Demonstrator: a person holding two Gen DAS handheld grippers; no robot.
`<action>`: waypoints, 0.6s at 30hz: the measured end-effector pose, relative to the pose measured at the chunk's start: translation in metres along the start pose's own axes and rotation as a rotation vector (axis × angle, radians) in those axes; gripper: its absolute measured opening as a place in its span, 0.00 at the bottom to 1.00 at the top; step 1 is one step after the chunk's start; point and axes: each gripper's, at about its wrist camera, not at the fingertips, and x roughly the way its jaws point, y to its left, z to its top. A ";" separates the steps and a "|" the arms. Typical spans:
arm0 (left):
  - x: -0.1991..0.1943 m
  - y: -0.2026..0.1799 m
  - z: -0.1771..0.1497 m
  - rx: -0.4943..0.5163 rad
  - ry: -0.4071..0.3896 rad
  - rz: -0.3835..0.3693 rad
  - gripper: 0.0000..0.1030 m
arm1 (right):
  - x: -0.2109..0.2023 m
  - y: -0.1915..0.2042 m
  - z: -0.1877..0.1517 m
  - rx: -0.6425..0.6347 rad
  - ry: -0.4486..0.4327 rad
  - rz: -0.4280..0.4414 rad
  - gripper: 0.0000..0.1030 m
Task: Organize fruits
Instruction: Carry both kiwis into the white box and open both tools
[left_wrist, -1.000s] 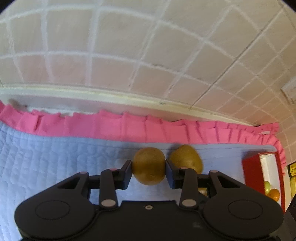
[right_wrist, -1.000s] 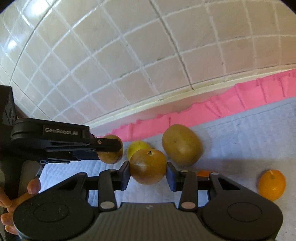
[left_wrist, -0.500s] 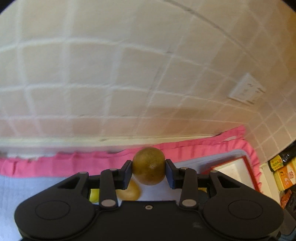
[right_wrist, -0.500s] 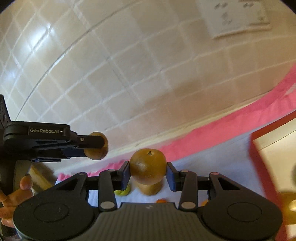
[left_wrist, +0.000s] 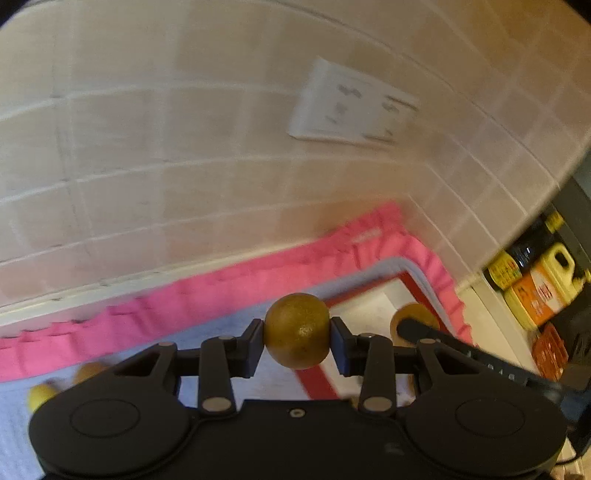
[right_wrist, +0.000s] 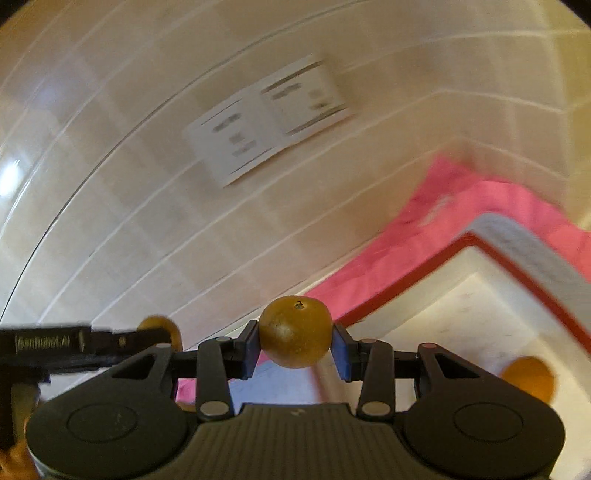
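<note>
Transport is the step in hand, judging by the pictures: both grippers carry a fruit and both point toward the red-rimmed box at the right end of the quilted surface.

Furthest left, in the left wrist view, two small yellow fruits (left_wrist: 40, 395) lie loose on the pale quilt (left_wrist: 14, 424) (blurred, so their kind is hard to tell), waiting their turn. Next comes the left gripper (left_wrist: 297, 332), clenched on a round brown-green fruit (left_wrist: 297, 330), pads pressing both sides, the fruit held clear above the surface. To its right sits the box (left_wrist: 317, 384), white inside, near the pink frilled edge (left_wrist: 221, 291) of the quilt.

In the right wrist view the left gripper shows at the far left with its fruit; then the right gripper (right_wrist: 295, 341) grasps a second brown fruit (right_wrist: 295, 338), stem end up, hanging over the near corner of the box (right_wrist: 517, 280). Inside the box one orange fruit (right_wrist: 528, 380) is visible at the lower right; the rest of its floor that shows is bare, though the gripper bodies hide part of it.

The next move likely calls for lowering each fruit inside the walls before releasing, one gripper at a time, so the two do not collide and the fruit does not drop far or roll against the orange one.
</note>
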 end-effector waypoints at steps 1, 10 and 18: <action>0.007 -0.007 0.000 0.012 0.010 -0.011 0.44 | -0.003 -0.010 0.002 0.015 -0.008 -0.013 0.41; 0.068 -0.048 -0.011 0.103 0.109 -0.045 0.44 | 0.004 -0.099 0.010 0.162 -0.003 -0.111 0.41; 0.121 -0.055 -0.027 0.135 0.201 -0.041 0.44 | 0.037 -0.137 0.005 0.207 0.062 -0.135 0.42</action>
